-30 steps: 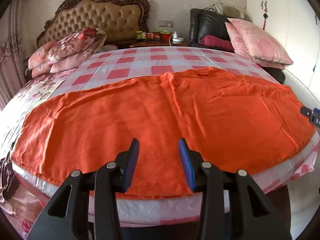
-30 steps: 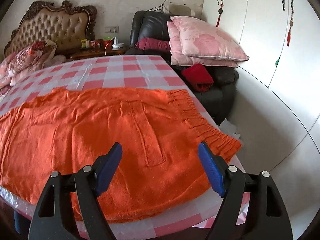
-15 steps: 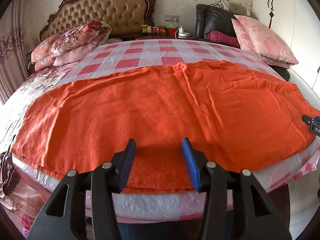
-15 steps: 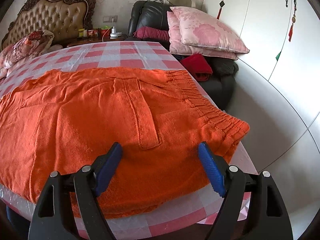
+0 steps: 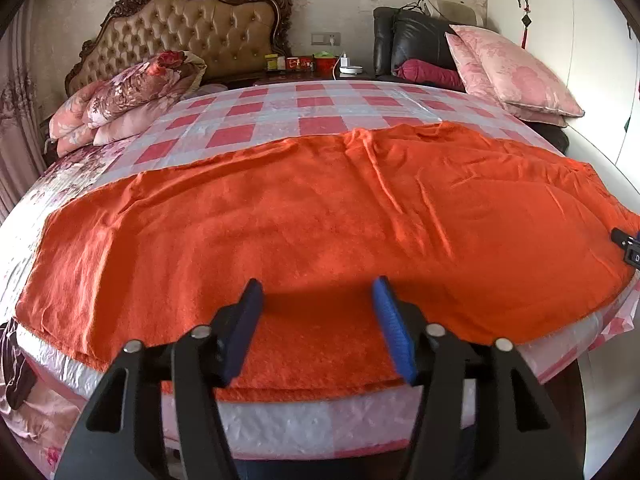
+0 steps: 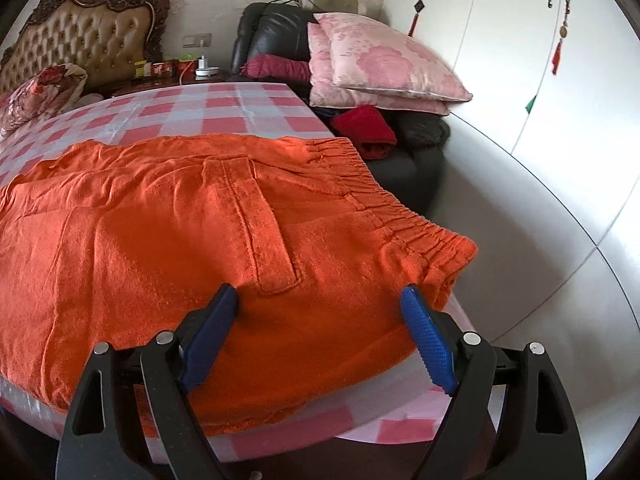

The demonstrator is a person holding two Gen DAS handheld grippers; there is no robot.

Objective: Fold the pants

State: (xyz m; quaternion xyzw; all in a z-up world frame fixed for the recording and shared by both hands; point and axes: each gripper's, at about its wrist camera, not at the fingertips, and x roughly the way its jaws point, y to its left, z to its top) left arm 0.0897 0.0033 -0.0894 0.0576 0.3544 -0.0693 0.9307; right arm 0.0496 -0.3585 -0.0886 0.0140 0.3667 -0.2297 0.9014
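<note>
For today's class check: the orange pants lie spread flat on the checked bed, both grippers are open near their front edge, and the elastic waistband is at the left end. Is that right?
Not quite: the elastic waistband is at the right end of the orange pants, as the right wrist view shows. The rest holds: the pants lie flat on the checked bed, and the left gripper and right gripper are open.

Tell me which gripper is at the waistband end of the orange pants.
The right gripper: the gathered elastic waistband lies just beyond its open fingers. The left gripper faces plain pants fabric.
</note>
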